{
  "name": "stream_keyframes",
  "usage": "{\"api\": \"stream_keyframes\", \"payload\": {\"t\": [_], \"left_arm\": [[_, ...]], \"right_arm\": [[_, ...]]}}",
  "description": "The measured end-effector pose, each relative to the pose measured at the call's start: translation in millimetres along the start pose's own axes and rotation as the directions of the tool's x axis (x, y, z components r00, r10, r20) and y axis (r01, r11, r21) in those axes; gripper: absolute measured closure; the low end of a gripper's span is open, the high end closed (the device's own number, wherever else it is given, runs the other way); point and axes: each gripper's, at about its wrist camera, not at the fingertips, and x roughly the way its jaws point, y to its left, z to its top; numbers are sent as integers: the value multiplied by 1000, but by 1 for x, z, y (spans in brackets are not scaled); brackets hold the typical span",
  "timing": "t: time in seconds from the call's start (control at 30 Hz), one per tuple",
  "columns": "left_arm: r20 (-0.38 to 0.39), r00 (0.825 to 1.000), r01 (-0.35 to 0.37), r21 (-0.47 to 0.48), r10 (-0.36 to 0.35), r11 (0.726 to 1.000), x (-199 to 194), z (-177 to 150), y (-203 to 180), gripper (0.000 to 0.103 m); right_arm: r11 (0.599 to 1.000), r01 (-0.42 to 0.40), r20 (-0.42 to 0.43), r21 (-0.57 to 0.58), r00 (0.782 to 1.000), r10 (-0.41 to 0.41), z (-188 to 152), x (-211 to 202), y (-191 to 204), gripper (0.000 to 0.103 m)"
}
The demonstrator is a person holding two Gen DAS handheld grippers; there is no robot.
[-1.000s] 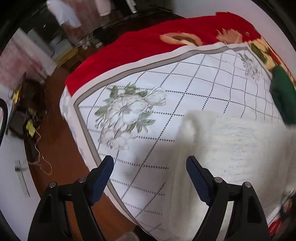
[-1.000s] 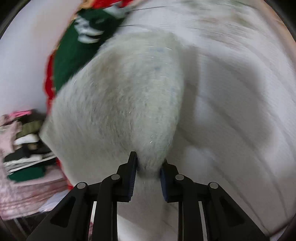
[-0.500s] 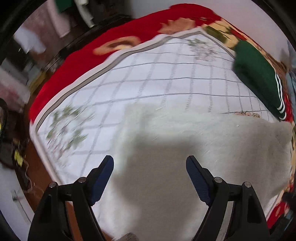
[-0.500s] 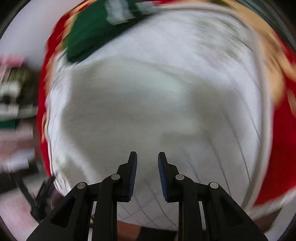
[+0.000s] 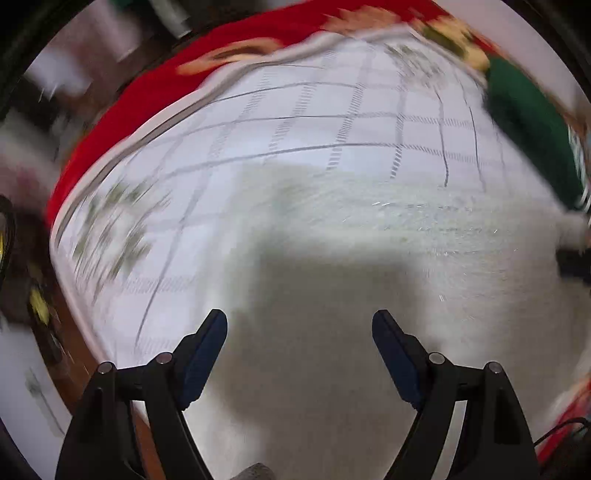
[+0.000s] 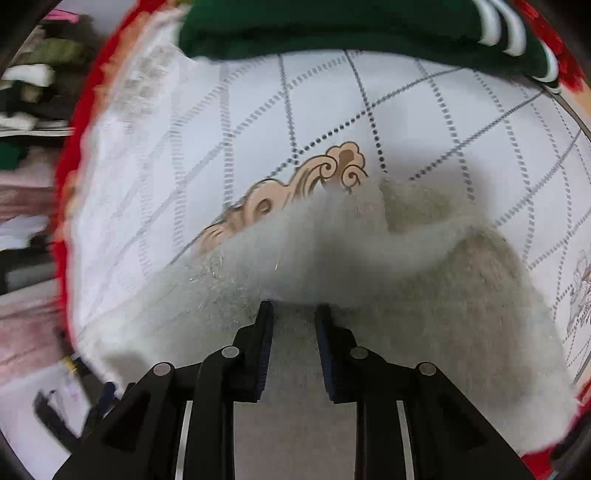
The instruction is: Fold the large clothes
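Observation:
A fuzzy white sweater [image 5: 369,258] lies on the checked white bed cover [image 5: 295,110]. My left gripper [image 5: 299,328] is open and empty, hovering over the sweater's near part. In the right wrist view the sweater [image 6: 424,295] has a rumpled fold [image 6: 351,229] right ahead of my right gripper [image 6: 293,314]. Its jaws stand a narrow gap apart, just short of that fold, with nothing between them.
A folded dark green garment with white stripes [image 5: 532,125] lies at the far right of the bed, also in the right wrist view [image 6: 351,26]. A red blanket [image 5: 155,96] edges the bed. Stacked clothes [image 6: 26,92] sit off the bed's left side.
My right gripper let go of the white sweater and swung around; it now sits low at a rumpled fold. My left gripper moved right over the sweater and stays open.

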Motion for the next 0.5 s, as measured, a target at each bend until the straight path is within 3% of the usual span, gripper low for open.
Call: {"api": "stream_keyframes", "payload": {"t": [0.07,0.13,0.23,0.3,0.4,0.47,0.5], "left_arm": [[-15,1000,6,-84,-7,996,-19,-17,27,22],[-52,999,-3,-189,-7,982,-31,-44,60,23],[-145,988,1,-288,-44,958,-17,-75,80,23],[-213,971,27,-364,-111,931,6,-86,85,24],[-251,945,77,-448,-208,891,35,-91,82,28],[-232,949,84,-462,-212,883,47,-86,79,42],[-217,959,71,-442,-184,894,50,-79,76,42]], "right_arm": [[1000,-21,48,2,999,21,-15,-34,-17,35],[999,1,115,38,993,-5,-41,-73,-49,22],[982,70,161,176,982,-98,-76,-105,-104,22],[953,61,164,296,980,-114,-103,-107,-141,22],[919,0,129,395,990,-55,-128,-78,-168,22],[909,-45,111,413,994,-1,-134,-58,-177,22],[903,-81,103,421,994,41,-133,-44,-181,22]]}}
